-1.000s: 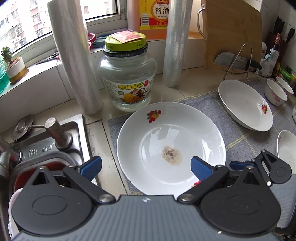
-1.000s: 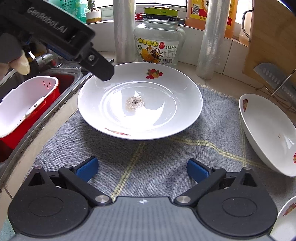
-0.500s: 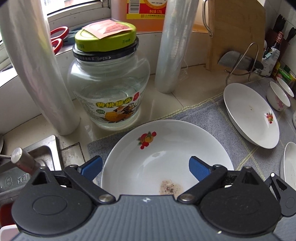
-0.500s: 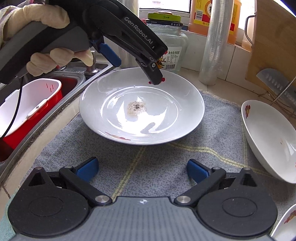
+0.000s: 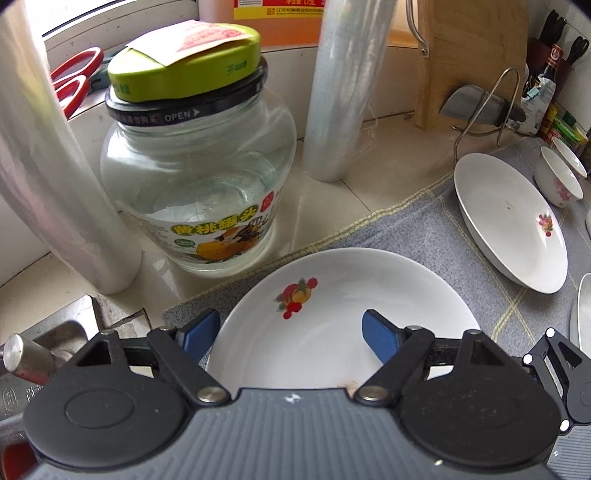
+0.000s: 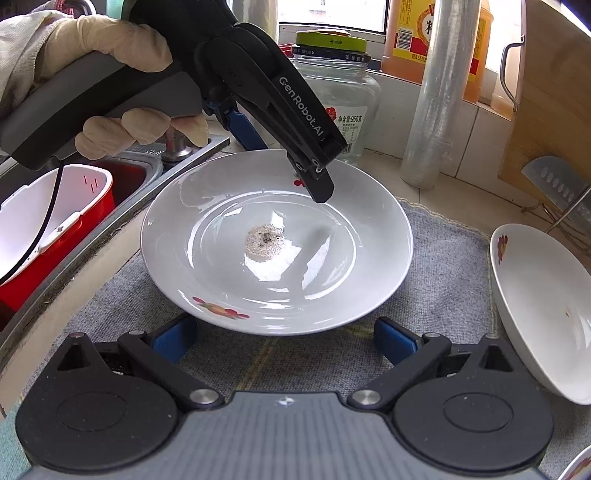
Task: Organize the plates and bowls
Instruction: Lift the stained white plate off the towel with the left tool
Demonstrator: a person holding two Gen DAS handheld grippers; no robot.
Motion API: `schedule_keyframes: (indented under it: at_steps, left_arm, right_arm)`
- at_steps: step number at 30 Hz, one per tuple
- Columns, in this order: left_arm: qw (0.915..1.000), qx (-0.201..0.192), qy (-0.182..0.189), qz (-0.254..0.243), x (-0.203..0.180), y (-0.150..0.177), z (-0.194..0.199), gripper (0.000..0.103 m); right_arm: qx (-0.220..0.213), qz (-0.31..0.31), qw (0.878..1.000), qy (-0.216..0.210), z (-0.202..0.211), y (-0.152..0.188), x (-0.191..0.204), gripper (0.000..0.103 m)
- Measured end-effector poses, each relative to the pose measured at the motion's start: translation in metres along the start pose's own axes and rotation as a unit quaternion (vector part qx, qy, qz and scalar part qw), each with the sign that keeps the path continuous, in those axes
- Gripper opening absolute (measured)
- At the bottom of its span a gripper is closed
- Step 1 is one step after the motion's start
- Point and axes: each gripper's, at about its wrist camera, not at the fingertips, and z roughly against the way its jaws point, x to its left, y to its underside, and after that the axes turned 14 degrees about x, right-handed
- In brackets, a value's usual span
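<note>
The left gripper [image 5: 290,332] straddles the far rim of the plate [image 6: 277,243] on the grey mat [image 6: 443,295], jaws closing around it, not yet pressing. The right gripper [image 6: 284,341] hovers wide open, empty, at the near rim.

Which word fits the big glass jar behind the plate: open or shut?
Shut. The glass jar stands upright with its green lid seated on the neck, a paper slip lying on top. Whether it is screwed tight cannot be told.

Daylit window [image 6: 332,11] above a tiled counter [image 5: 332,199].
</note>
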Motion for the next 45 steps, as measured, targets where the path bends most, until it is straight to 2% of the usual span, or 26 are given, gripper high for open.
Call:
schedule_keyframes:
  at_steps: [17, 23, 34, 43, 45]
  left_arm:
    - [0.9992, 0.009, 0.03, -0.025, 0.004, -0.014, -0.01, 0.08]
    - [0.999, 0.016, 0.029, -0.031, 0.002, -0.014, -0.01, 0.08]
    - [0.9988, 0.01, 0.029, -0.037, 0.001, -0.008, -0.006, 0.08]
    - [0.9984, -0.003, 0.029, -0.049, -0.009, 0.003, 0.007, 0.079]
    - [0.9977, -0.011, 0.036, -0.056, -0.013, 0.005, 0.012, 0.074]
  right_arm:
    - [-0.009, 0.014, 1.0, -0.011, -0.009, -0.01, -0.002, 0.103]
    - [-0.009, 0.023, 1.0, -0.011, -0.011, -0.013, -0.001, 0.103]
    - [-0.004, 0.037, 0.999, 0.002, -0.007, -0.012, 0.004, 0.103]
    - [0.005, 0.045, 0.999, -0.004, 0.0, -0.005, 0.008, 0.103]
    - [0.001, 0.043, 0.999, -0.008, 0.004, -0.003, 0.008, 0.103]
